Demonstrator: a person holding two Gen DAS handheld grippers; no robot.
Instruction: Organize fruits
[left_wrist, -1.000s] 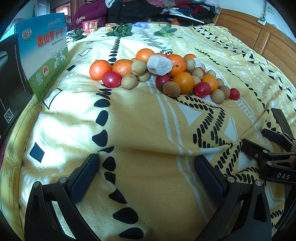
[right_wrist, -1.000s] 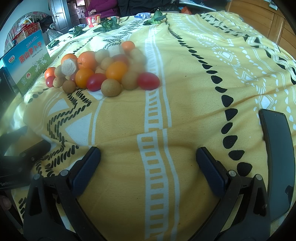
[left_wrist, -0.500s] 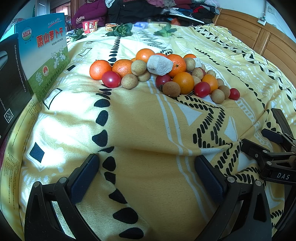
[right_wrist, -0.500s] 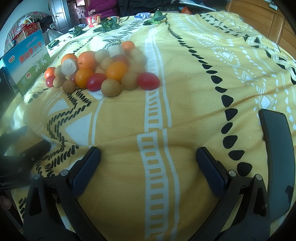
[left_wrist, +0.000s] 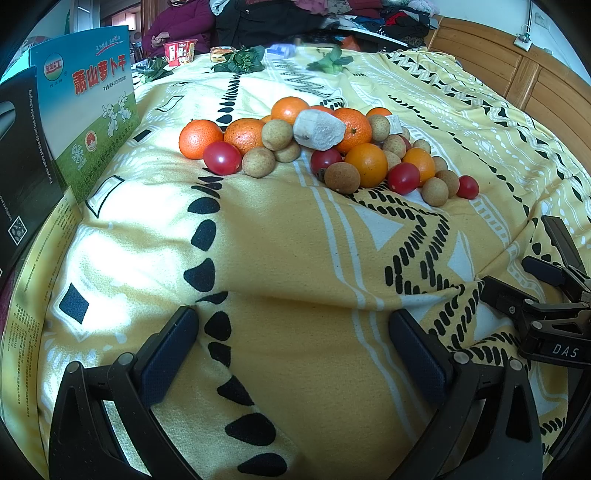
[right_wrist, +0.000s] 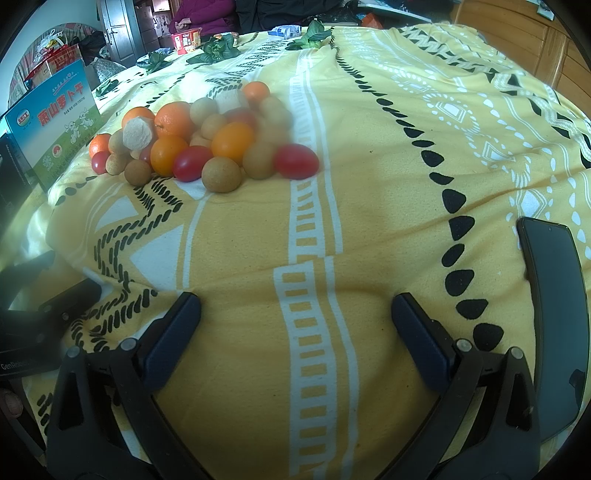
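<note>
A mixed pile of fruit (left_wrist: 325, 147) lies on a yellow patterned blanket (left_wrist: 295, 258): oranges (left_wrist: 199, 138), red cherry tomatoes (left_wrist: 221, 158), brown longans (left_wrist: 258, 161) and a pale cut piece (left_wrist: 318, 130). The pile also shows in the right wrist view (right_wrist: 207, 144), far left of centre. My left gripper (left_wrist: 291, 332) is open and empty, low on the blanket, well short of the pile. My right gripper (right_wrist: 295, 317) is open and empty, also near the front edge. The right gripper's body (left_wrist: 546, 314) shows at the right of the left wrist view.
A blue and green printed box (left_wrist: 88, 114) and a black box (left_wrist: 22, 166) stand at the left. A black phone (right_wrist: 554, 295) lies on the blanket at the right. Green leaves (left_wrist: 240, 61) and a red cup (left_wrist: 179, 51) sit at the far end. A wooden headboard (left_wrist: 535, 85) runs along the right.
</note>
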